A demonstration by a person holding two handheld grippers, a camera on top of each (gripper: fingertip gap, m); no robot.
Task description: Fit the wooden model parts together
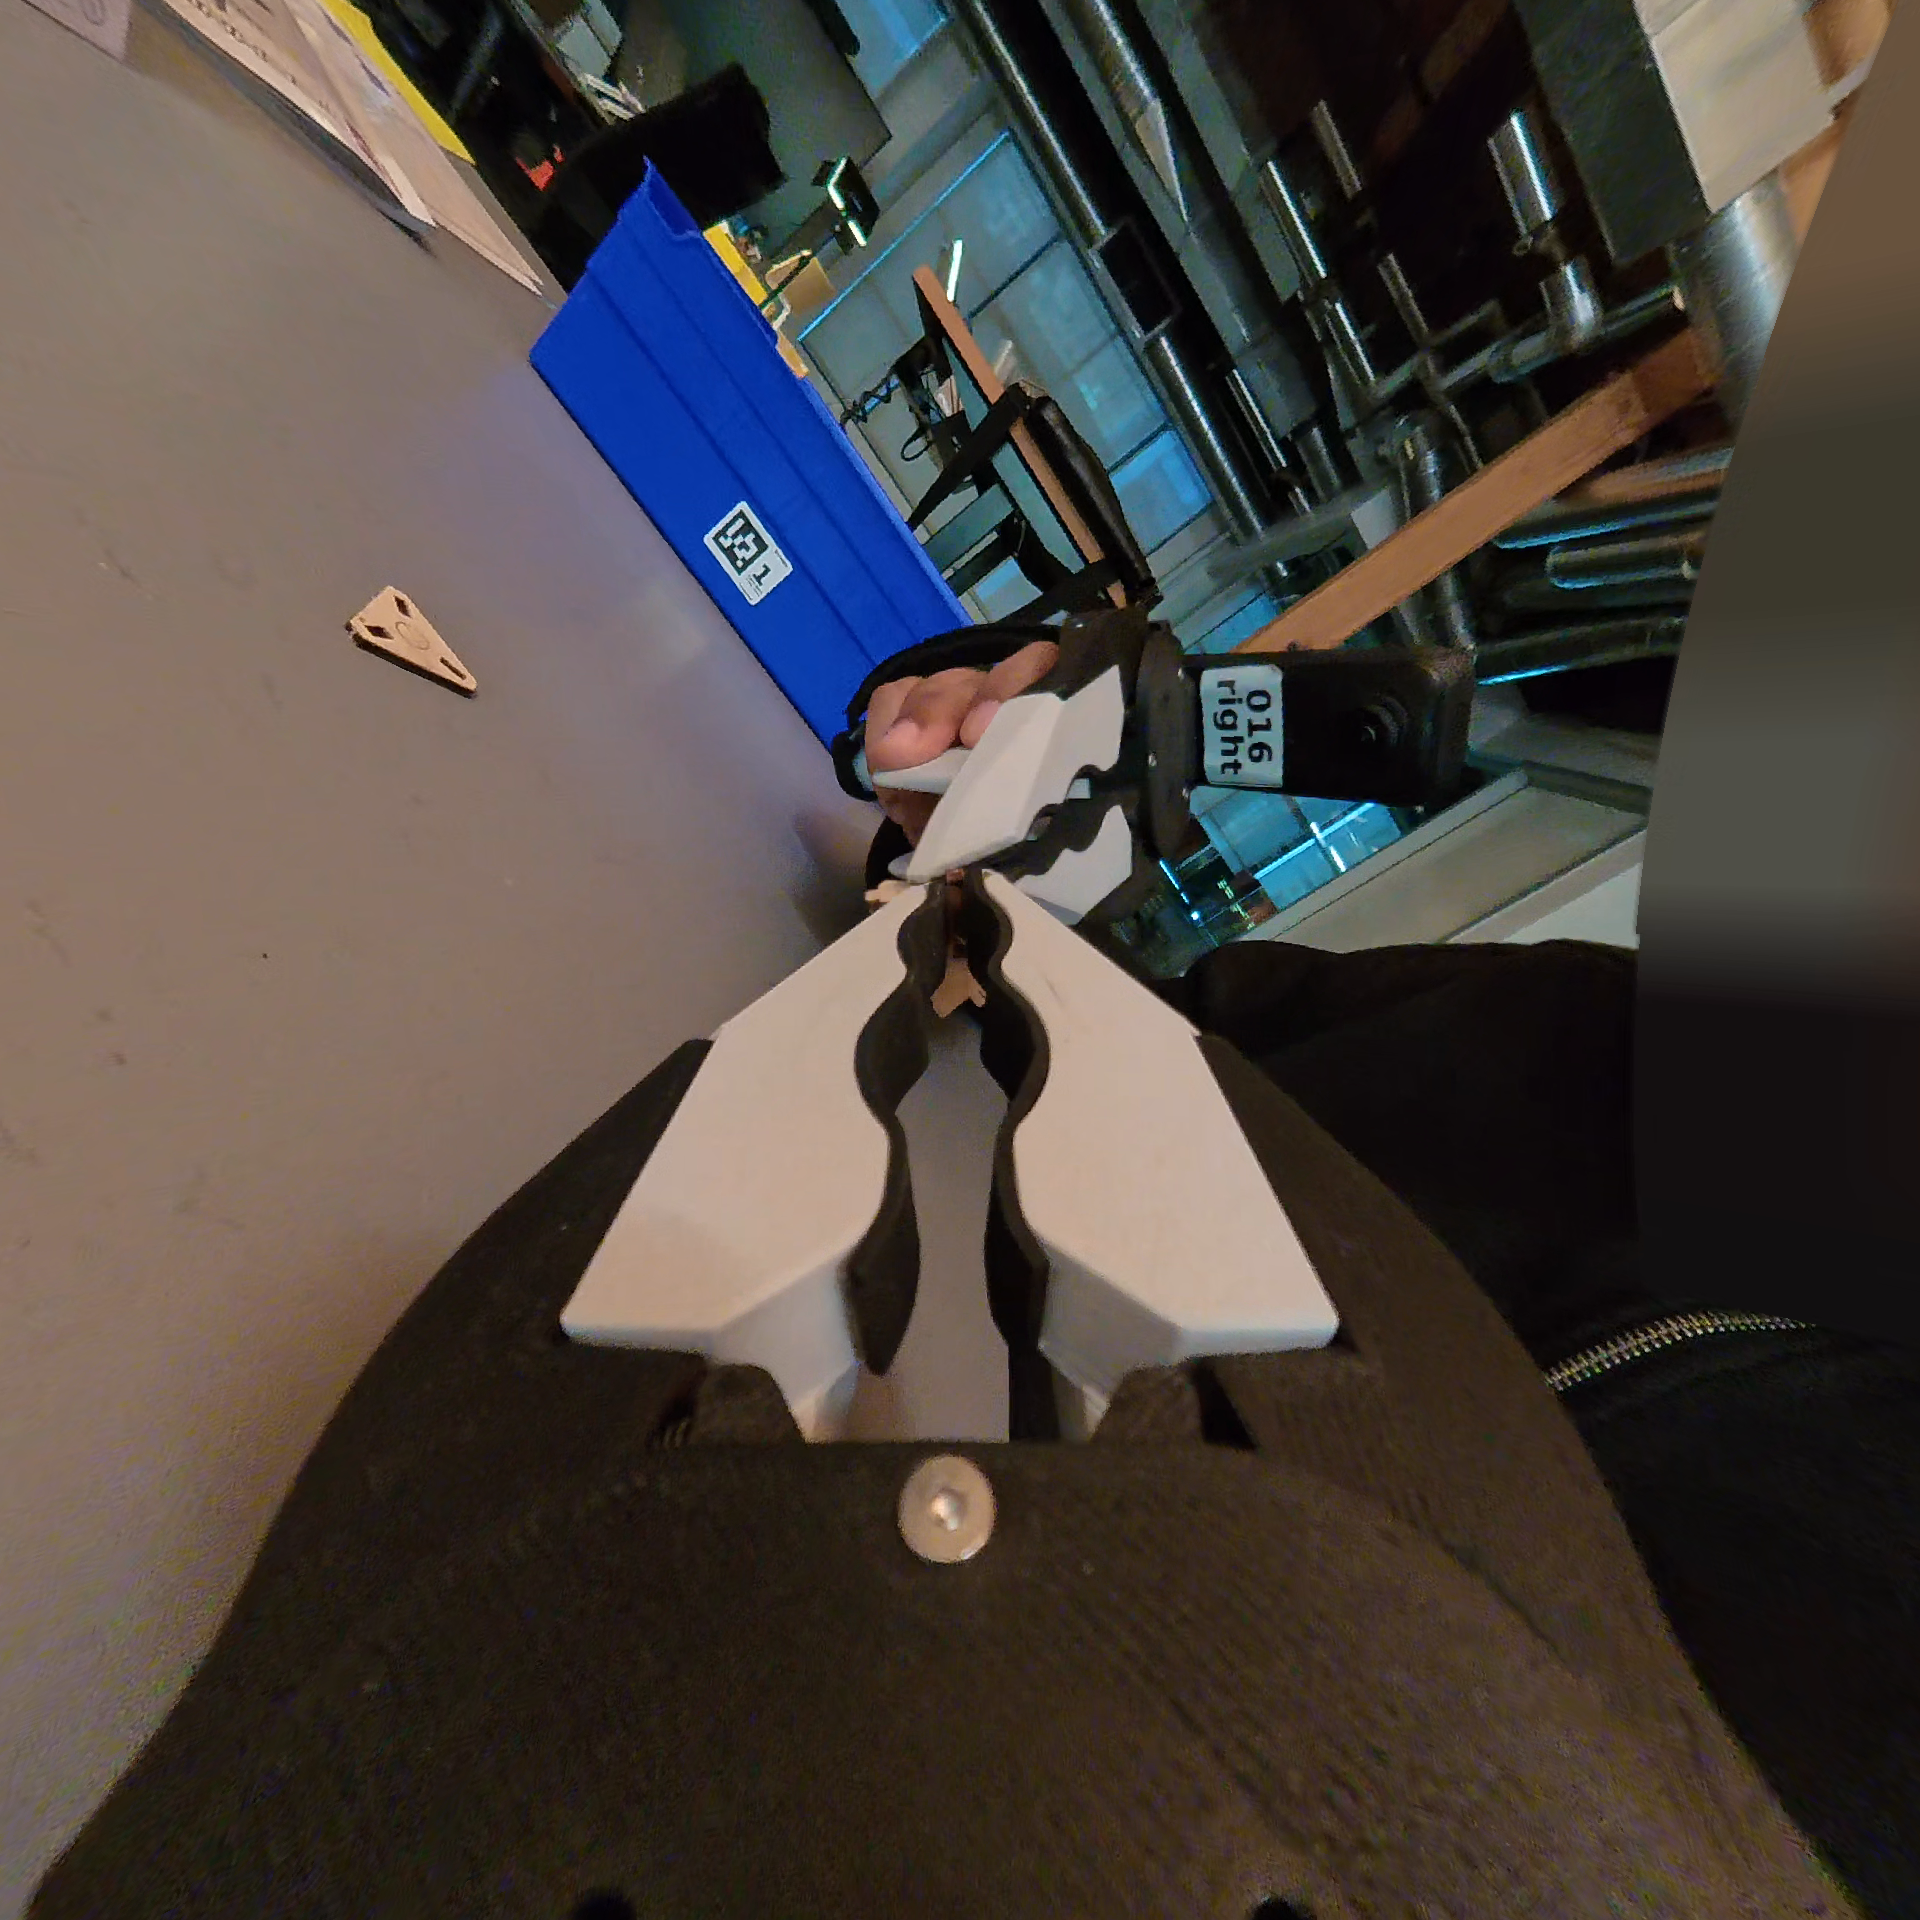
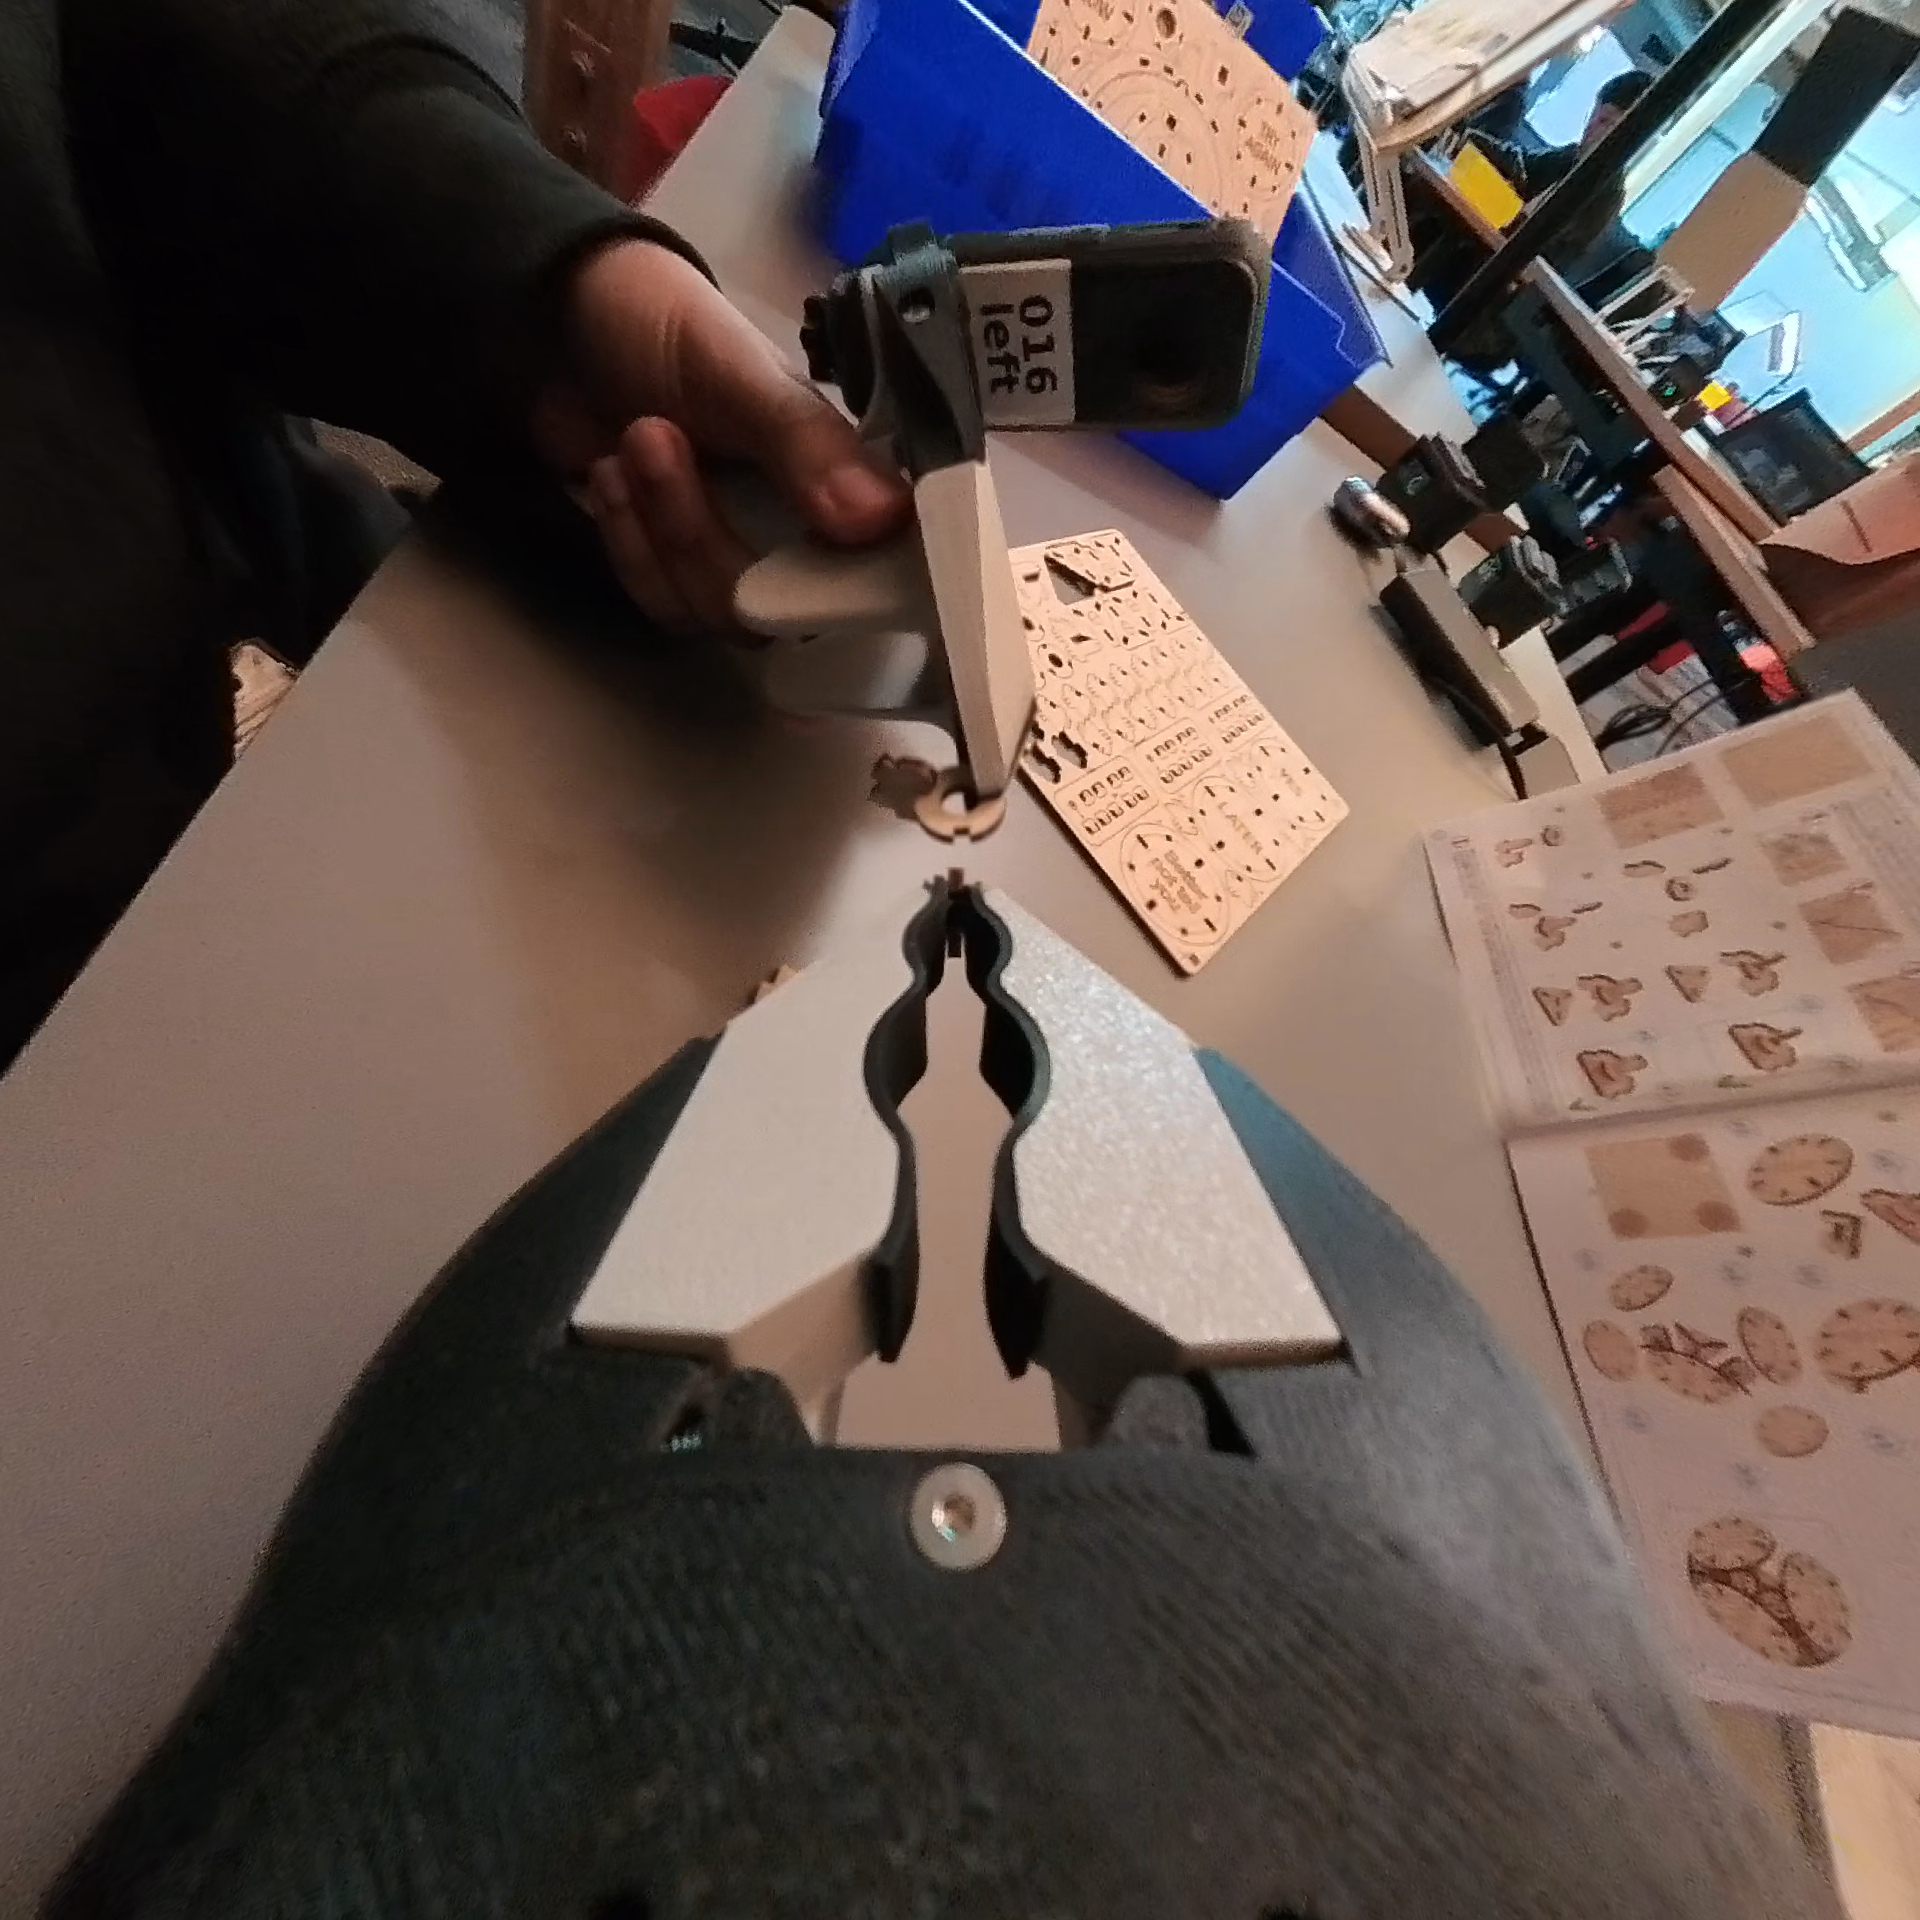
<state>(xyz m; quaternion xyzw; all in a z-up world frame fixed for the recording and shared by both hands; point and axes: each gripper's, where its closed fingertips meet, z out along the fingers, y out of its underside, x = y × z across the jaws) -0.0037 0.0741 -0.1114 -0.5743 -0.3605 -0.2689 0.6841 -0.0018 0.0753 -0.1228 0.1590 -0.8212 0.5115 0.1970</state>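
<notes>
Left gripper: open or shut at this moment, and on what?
Shut. The left gripper pinches a small wooden ring-shaped piece at its fingertips, lifted above the grey table; the left wrist view shows the pads closed around wood.

Labelled stickers (image 1: 1236,724) on both cameras

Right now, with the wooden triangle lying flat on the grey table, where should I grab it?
Probably from straight above, pads on two opposite edges of the wooden triangle near a corner, where it narrows. It lies flat and thin on the table, leaving only its edges to pinch.
</notes>
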